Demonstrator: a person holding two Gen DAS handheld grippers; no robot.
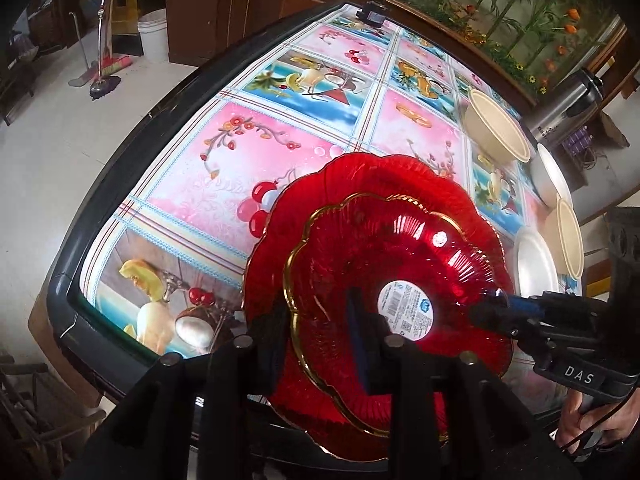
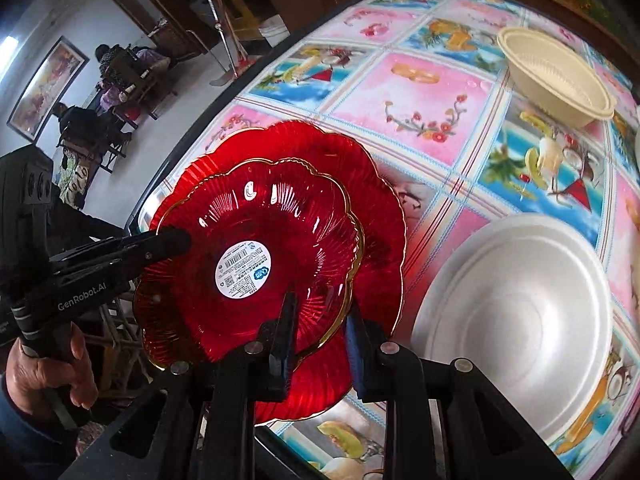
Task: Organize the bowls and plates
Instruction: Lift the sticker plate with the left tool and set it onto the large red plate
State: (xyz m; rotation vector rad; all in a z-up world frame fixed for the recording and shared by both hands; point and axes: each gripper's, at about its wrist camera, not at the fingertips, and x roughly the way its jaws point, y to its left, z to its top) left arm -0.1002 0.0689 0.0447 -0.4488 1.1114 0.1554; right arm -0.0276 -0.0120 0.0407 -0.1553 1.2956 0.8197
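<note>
Junior: Right gripper (image 2: 320,308) nearest, pinching near rim of smaller red plate (image 2: 260,220). Left gripper (image 1: 318,304) straddling opposite rim, pads seemingly slack, gap visible.

Senior: Position of plate?

Junior: Nested on larger red plate (image 2: 320,140), offset toward edge of table (image 2: 420,92), near side apparently slightly raised.

Senior: Advice: lower near side gently, centre scallops over those beneath, loosen right only once settled flat. Glass on glass; no sliding, no dropping.

Junior: Beyond: 1 white bowl (image 2: 516,308) just beside stack, 1 cream bowl (image 2: 556,80) farther back. Keep clear when withdrawing.
</note>
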